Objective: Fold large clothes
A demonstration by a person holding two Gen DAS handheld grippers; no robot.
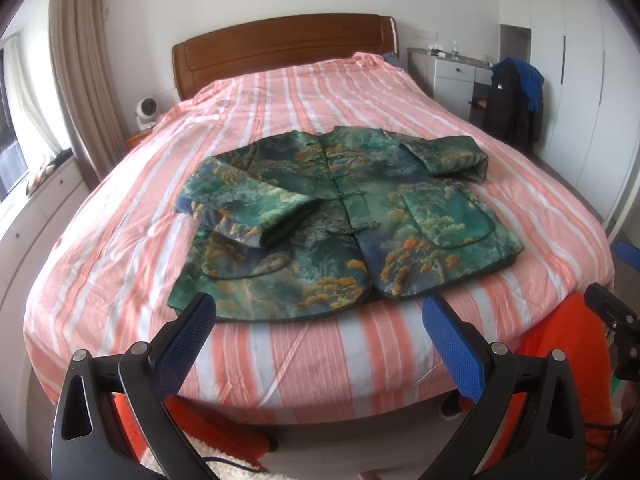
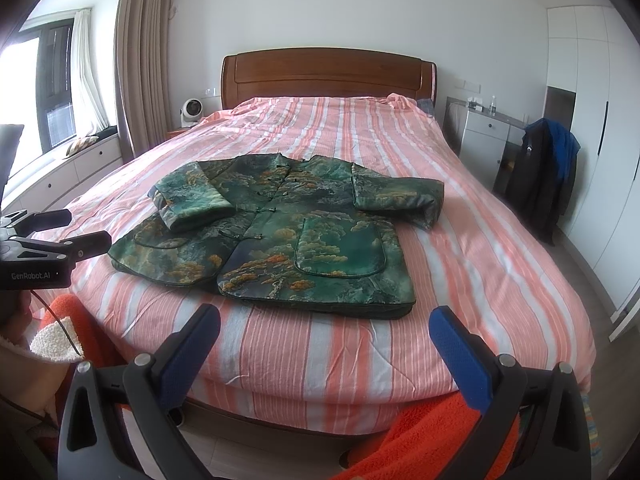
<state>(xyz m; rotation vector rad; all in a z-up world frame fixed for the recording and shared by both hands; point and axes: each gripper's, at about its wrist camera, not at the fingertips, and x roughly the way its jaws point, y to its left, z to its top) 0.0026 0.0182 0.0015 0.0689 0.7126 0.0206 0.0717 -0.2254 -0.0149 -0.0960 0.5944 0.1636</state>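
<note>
Salmon-pink and white striped bedding (image 1: 280, 96) covers a wide bed with a brown wooden headboard (image 2: 328, 74), and both grippers hang off the foot edge of the mattress, aimed up the bed toward that headboard. Ahead of the left gripper (image 1: 320, 328), whose blue-padded fingers (image 1: 188, 332) are spread wide with nothing between them, lies the green padded jacket with an orange-and-teal landscape print and knot buttons (image 1: 352, 216); its hem sits just beyond the fingertips, not touching them. The jacket lies front-up and buttoned, both sleeves already folded inward across the chest. The right gripper (image 2: 325, 330) is likewise level and spread wide, empty, with the jacket's hem a little further beyond its fingertips and nothing between. From the right wrist view the left gripper's black body shows off to the left of the fingers, over the bed's corner. Orange fleece fabric (image 2: 432, 432) bunches below and behind the fingers in both views. Far beyond the right finger stands a white bedside desk (image 2: 480, 136) with dark and blue garments (image 2: 548, 172) draped over something beside it; far beyond the left finger are a small white fan (image 2: 192, 112) and beige curtains (image 2: 136, 52).
</note>
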